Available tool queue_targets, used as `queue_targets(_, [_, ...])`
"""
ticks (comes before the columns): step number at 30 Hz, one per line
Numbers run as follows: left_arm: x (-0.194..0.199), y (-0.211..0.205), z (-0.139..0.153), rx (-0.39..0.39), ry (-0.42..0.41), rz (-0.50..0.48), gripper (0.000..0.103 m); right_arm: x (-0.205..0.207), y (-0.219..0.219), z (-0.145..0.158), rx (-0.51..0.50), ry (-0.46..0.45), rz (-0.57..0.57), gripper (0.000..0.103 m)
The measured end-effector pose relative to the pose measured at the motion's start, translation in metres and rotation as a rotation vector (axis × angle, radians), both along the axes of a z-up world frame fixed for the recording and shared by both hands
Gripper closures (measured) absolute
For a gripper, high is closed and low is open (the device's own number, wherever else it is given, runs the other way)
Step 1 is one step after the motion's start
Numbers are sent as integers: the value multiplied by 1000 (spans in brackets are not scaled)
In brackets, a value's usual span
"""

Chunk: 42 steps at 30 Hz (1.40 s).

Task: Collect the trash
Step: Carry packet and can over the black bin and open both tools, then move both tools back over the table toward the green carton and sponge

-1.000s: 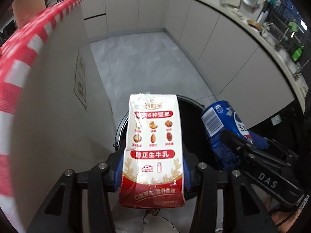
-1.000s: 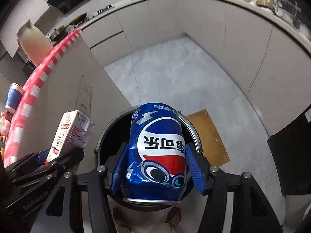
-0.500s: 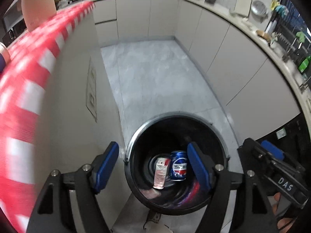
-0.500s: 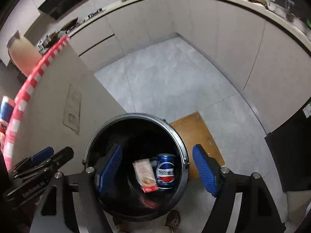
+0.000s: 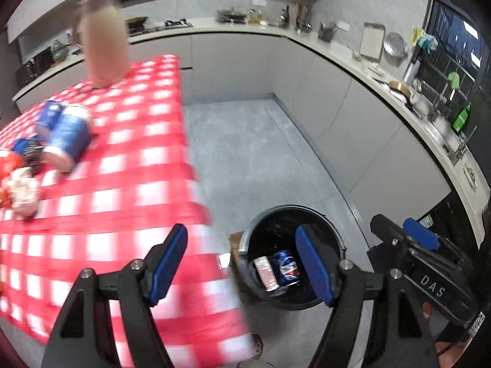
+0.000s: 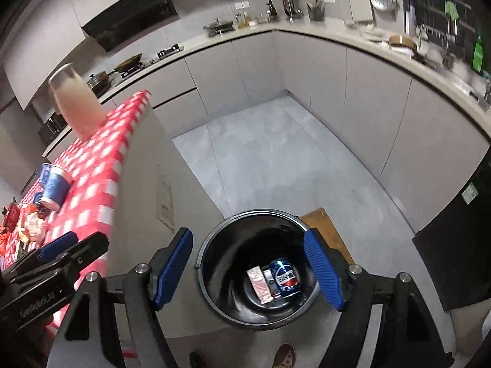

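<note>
The black round trash bin [image 5: 333, 239] [image 6: 214, 245] stands on the floor beside the table. Inside it lie a blue Pepsi can [image 5: 287, 267] [image 6: 284, 277] and a red-white milk carton [image 5: 265, 273] [image 6: 260, 283]. My left gripper [image 5: 242, 259] is open and empty, over the table's corner and the bin. My right gripper [image 6: 248, 263] is open and empty, above the bin. On the red checked tablecloth [image 5: 122, 184] [image 6: 101, 171] lie blue paper cups [image 5: 66, 141] [image 6: 55, 187], crumpled wrappers [image 5: 23, 191] [image 6: 32, 225] and other small litter.
A beige jug [image 5: 104, 40] [image 6: 76, 104] stands at the table's far end. Grey cabinets and a cluttered counter [image 5: 383, 76] curve round the room. A brown board [image 6: 323, 227] lies on the floor by the bin. Shoes [image 6: 284, 354] show below.
Both grippers opened and dropped the milk carton and the Pepsi can into the bin. Both have since risen, and the left one has swung left over the table.
</note>
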State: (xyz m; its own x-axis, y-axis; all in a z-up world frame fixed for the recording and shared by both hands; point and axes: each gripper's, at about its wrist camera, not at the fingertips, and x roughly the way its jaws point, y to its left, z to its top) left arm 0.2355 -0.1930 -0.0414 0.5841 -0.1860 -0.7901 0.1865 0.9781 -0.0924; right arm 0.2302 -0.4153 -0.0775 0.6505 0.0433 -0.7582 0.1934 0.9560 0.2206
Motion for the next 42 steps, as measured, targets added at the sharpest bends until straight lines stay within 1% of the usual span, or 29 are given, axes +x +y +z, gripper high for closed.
queue_targets(4, [-1,46,7,21,-27,49,29,-4,56,24,-6,-31,45,26])
queue_targets(6, [-4,73,11,27,-37,82,29,-4,81,30,-1,-44,70,25])
queue_targets(9, [-13,120,16,35,-49,139,29,-3,129,41,4,-65,117,24])
queue_targets(10, [-13,129,17,36,-50,153,29,-2,149,43,6,-72,138,23])
queue_targets(14, [-19,184,17,48,-56,220,28,3,209,48,4,-82,200,23])
queue_targets(17, [-20,218,14,48,-50,254,28,8,253,49,2,-93,240,23])
queue_targets(21, [-23,263,9,58,-48,283,28,11,297,48,10,-95,270,23])
queue_targets(28, [-28,322,9,71,-56,303,28,14,361,44,15,-88,292,23])
queue_targets(33, [-25,354,5,70,-46,318,28,12,401,44,4,-86,311,23])
queue_targets(37, [-25,371,3,49,-25,340,28,12,419,42,0,-68,342,23])
queue_targets(39, [-26,376,3,55,-30,352,28,14,426,42,-1,-67,366,23])
queue_targets(42, [-29,387,2,66,-28,404,28,15,435,41,-6,-82,410,23])
